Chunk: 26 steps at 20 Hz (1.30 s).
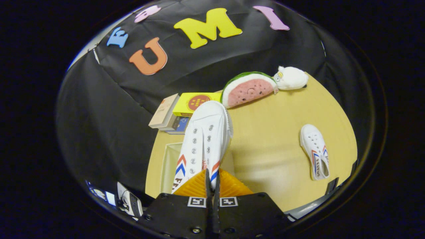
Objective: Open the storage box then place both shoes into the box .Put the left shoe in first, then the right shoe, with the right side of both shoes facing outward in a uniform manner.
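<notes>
Gripper [212,181]: nearest the lens; its two fingers are pressed nearly together, pinching the heel end of a white shoe, with square black-and-white marker tags on the mount behind them.
Held shoe [204,139]: white canvas sneaker with metal eyelets and red and blue chevron stripes, toe pointing away from the fingers, raised above the table; dark lettering on its side is cut off and unreadable.
Storage box [169,162]: pale, open-topped, near the table's left edge, directly under the held shoe; most of it is hidden by that shoe.
Second shoe [315,151]: same white style, lying flat on the table near the right edge, well apart from the box; its side lettering is too small to read.
Table [272,132]: light wood top.
Books [176,114]: small stack at the far left corner, the top yellow one bearing a round red emblem, text illegible.
Watermelon plush [249,89]: at the far edge, touching a white plush toy [292,78].
</notes>
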Each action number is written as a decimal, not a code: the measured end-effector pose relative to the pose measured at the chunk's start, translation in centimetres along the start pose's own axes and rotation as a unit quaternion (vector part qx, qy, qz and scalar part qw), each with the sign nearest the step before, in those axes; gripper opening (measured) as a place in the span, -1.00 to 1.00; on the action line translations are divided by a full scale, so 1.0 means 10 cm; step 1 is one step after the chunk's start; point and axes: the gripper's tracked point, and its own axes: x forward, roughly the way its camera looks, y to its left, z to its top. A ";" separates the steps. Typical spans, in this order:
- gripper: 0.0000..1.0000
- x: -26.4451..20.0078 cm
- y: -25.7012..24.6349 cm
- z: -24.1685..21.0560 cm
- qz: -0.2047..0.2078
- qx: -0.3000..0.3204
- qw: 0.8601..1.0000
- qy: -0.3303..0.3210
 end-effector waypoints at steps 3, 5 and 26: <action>-1.00 0.31 0.34 -0.22 0.002 -0.010 1.000 0.021; -0.99 0.52 0.46 -0.37 -0.006 -0.023 0.999 0.032; -0.99 1.06 0.73 -0.99 -0.019 -0.064 0.996 0.067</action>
